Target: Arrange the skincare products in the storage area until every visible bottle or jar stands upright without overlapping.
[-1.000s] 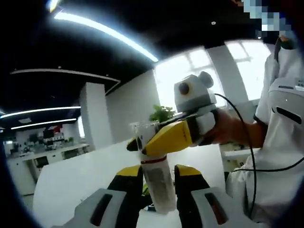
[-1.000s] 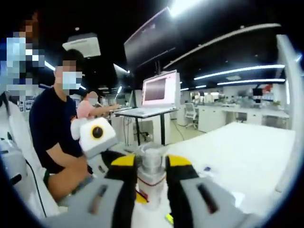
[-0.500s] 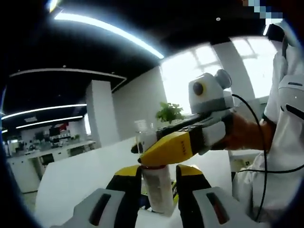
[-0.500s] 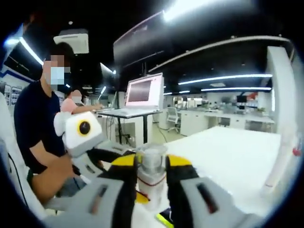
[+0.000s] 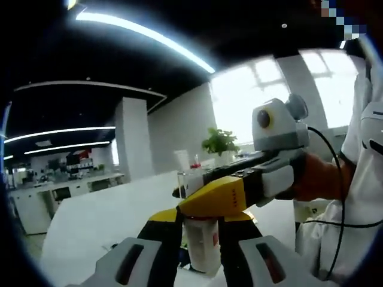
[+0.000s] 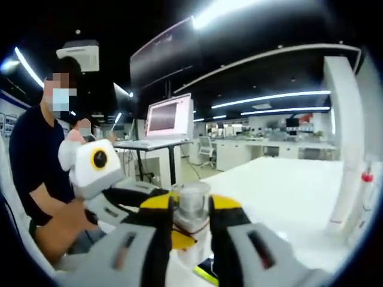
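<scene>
Between the jaws of my left gripper (image 5: 200,230) stands a small translucent bottle (image 5: 201,248) with a red band, held upright above the white table (image 5: 90,221), and the jaws are clamped on its lower body. My right gripper (image 6: 190,218) comes from the other side and its yellow-tipped jaws are closed around the clear cap (image 6: 191,199) of the same bottle. Behind, a person (image 6: 33,161) in a dark shirt sits near a laptop (image 6: 167,119) on a stand.
</scene>
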A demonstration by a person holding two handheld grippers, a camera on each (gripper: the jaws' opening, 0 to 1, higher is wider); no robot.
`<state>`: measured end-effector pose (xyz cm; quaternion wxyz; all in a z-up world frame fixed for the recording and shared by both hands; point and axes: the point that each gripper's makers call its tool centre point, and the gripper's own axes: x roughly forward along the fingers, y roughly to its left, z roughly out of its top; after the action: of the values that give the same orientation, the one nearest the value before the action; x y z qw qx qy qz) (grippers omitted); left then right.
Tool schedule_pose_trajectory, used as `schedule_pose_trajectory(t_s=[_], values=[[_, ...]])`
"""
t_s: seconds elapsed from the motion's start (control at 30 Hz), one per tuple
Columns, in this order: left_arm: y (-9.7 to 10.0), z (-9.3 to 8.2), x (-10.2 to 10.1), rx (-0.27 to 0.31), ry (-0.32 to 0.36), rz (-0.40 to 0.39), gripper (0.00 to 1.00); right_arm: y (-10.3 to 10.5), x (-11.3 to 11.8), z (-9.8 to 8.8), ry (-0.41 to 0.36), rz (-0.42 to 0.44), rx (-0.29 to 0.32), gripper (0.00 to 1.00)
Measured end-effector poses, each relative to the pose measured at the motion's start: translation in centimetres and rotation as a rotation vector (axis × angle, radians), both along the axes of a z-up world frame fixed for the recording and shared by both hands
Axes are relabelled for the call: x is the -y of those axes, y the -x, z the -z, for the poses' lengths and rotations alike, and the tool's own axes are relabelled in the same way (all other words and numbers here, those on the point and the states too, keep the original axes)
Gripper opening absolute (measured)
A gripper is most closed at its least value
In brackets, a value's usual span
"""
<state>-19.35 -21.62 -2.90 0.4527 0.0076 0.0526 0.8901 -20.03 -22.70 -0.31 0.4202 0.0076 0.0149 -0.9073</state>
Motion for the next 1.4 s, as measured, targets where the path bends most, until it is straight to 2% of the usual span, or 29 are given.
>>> schedule_pose_trajectory(t_s=[0.13, 0.3, 0.47, 0.6, 0.97, 1.13, 1.27, 1.4], values=[[0.0, 0.0, -0.2, 0.021, -0.028, 0.008, 0.23, -0.1, -0.2, -0.1, 0.005, -0.009, -0.003, 0.23], [-0.4, -0.8, -0.7, -0.036, -0.034, -0.006, 0.22, -0.5, -0.7, -1.0, 0.028, -0.037, -0.051, 0.23], [-0.3, -1.2, -1.2, -0.033, -0.082, -0.005, 0.22, -0.6, -1.2, -1.5, 0.038, -0.054, -0.078, 0.23], [-0.4, -1.2, -2.1, 0.009, -0.134, 0.024, 0.22, -0.7, -2.0, -1.6, 0.067, -0.069, -0.073, 0.23], [0.0, -1.0, -3.8, 0.038, -0.167, 0.031, 0.22, -0.7, -4.3, -1.4, 0.076, -0.091, -0.061, 0.24], [0.1, -1.1, -4.8, 0.051, -0.189, 0.052, 0.22, -0.8, -6.0, -1.5, 0.076, -0.089, -0.069, 0.26], [0.3, -1.1, -5.5, 0.048, -0.174, 0.038, 0.22, -0.8, -7.6, -1.4, 0.080, -0.075, -0.065, 0.26], [0.6, -1.0, -5.6, 0.074, -0.199, 0.037, 0.22, -0.6, -9.2, -1.1, 0.067, -0.049, -0.064, 0.22]])
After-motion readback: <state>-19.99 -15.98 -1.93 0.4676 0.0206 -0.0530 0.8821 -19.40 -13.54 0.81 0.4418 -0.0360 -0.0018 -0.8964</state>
